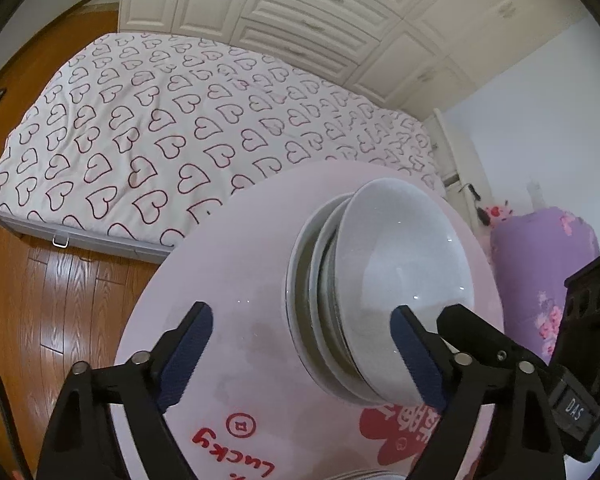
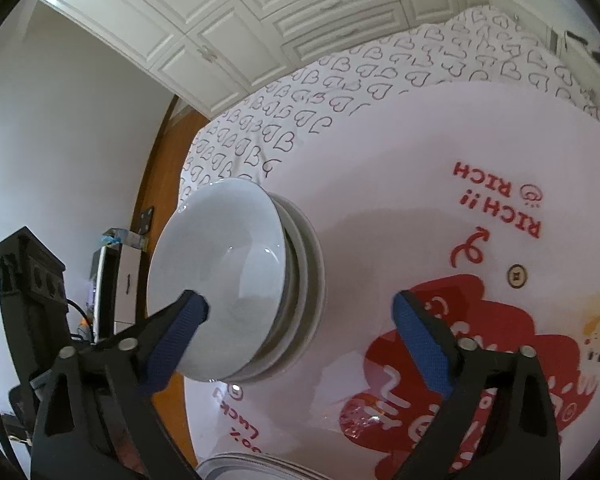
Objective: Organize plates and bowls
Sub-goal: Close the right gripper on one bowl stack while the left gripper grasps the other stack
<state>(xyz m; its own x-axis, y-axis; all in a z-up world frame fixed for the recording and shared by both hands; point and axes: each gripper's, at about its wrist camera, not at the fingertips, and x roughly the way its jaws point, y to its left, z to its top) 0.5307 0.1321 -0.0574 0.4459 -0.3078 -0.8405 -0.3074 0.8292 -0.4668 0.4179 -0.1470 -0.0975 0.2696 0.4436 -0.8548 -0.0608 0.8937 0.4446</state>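
Observation:
A white bowl (image 1: 400, 280) sits on top of a stack of white plates (image 1: 304, 280) on a round pink table (image 1: 228, 264) with red print. My left gripper (image 1: 302, 344) is open, its right fingertip just in front of the bowl. In the right wrist view the same bowl (image 2: 216, 280) sits on the plates (image 2: 304, 280), and my right gripper (image 2: 300, 320) is open with its left fingertip against the bowl's near side. Another stack of white plates (image 2: 240, 466) shows at the table's near edge.
A bed with a white heart-print cover (image 1: 160, 128) stands behind the table, white cupboards (image 1: 300, 12) beyond it. A purple covered object (image 1: 540, 272) stands to the right. Wooden floor (image 1: 40, 300) lies left of the table. The other gripper's body (image 1: 588, 340) is close on the right.

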